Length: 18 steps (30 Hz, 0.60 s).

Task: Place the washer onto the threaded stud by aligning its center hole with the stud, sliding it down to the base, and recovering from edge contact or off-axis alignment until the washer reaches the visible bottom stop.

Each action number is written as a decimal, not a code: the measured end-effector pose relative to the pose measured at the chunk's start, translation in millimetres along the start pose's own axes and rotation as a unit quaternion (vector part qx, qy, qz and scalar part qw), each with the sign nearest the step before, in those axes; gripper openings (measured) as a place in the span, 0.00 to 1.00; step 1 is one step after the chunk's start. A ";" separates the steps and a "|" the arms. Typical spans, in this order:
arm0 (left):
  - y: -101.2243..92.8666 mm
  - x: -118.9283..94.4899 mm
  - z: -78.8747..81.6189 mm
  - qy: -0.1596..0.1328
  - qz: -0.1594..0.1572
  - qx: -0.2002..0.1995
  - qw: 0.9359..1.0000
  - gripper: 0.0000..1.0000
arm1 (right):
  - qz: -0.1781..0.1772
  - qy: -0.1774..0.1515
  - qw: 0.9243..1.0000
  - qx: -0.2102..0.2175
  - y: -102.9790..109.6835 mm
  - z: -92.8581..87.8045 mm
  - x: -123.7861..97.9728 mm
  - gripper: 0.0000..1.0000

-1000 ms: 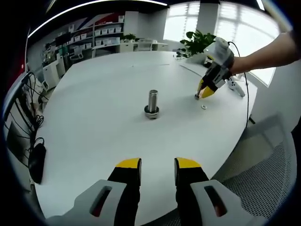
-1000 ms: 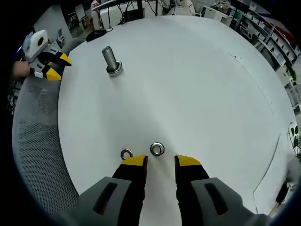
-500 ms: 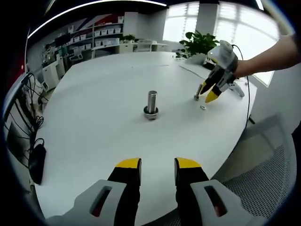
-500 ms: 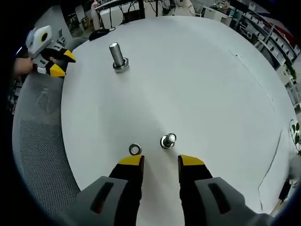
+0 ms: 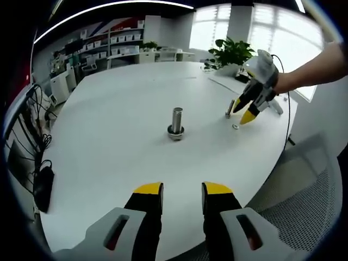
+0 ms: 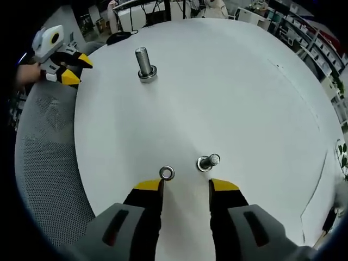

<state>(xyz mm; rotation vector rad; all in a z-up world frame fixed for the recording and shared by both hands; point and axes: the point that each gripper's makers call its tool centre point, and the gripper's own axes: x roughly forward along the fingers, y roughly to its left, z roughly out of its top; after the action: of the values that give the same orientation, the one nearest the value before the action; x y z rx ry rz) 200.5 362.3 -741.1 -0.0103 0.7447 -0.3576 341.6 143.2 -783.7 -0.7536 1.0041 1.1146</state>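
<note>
Washer, a small flat steel ring (image 6: 167, 173), lies flat on the round white table (image 6: 228, 92), touching nothing, just ahead of the right gripper (image 6: 185, 186) off its left jaw. That gripper's yellow-tipped jaws stand apart, empty. The upright threaded steel stud (image 6: 145, 62) is well beyond. The left gripper (image 5: 182, 188), also parted and empty, is farther off.
</note>
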 end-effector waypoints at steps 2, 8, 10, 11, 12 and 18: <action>1.9 -0.3 -1.2 0.004 0.006 0.006 1.000 0.27 | 0.001 0.002 1.000 0.001 3.1 -1.6 2.0 0.37; 2.5 -0.7 0.4 -0.002 0.006 0.002 1.000 0.27 | 0.008 0.014 1.000 -0.001 11.5 -4.9 5.9 0.37; 2.9 -1.1 1.2 -0.004 0.007 0.002 1.000 0.27 | 0.009 0.015 1.000 -0.002 13.3 -4.3 7.3 0.37; 2.6 -0.8 1.4 -0.004 0.006 0.001 1.000 0.27 | 0.011 0.016 1.000 -0.003 14.7 -3.4 8.2 0.38; 2.2 -1.0 1.7 -0.004 0.006 0.002 1.000 0.27 | 0.012 0.017 1.000 -0.003 16.2 -2.6 9.1 0.38; 2.2 -1.0 2.1 -0.006 0.005 -0.001 1.000 0.27 | 0.015 0.021 1.000 -0.012 20.1 -0.5 13.5 0.37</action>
<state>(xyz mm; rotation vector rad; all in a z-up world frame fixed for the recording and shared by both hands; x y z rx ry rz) 201.8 364.5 -739.2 -0.0110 0.7335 -0.3474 323.7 153.4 -796.5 -0.7867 1.0409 1.1420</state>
